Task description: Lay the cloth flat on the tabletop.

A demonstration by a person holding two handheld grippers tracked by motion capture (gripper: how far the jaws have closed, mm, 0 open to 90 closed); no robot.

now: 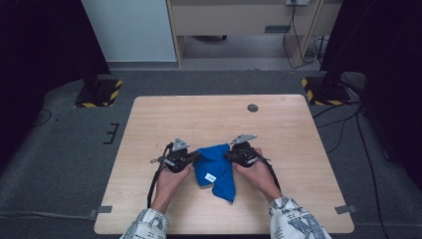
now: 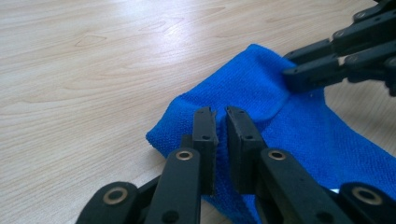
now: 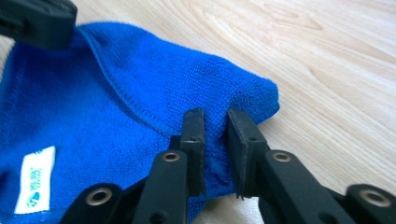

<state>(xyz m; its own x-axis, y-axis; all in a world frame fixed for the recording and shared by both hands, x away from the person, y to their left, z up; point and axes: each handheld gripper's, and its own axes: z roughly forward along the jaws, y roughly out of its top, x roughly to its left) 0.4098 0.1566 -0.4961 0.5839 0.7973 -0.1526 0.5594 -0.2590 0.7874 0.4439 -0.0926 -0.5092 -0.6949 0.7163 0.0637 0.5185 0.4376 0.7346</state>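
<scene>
Cloth, blue and crumpled, lies on your counter toward the near edge, between your two hands, with a small white label facing up. Your left gripper has its jaws drawn together on a raised fold at the cloth's left edge; in the left gripper view the blue fabric sits pinched in the narrow gap between the pads. Your right gripper meets the cloth from the opposite side, and in the right gripper view its jaws are closed on a bunched ridge of fabric near a corner, with the hem line running off up and to the left of them. The cloth's lower tail trails toward you across the wood. Both of your hands rest low over the counter, patterned sleeves at the bottom edge.
</scene>
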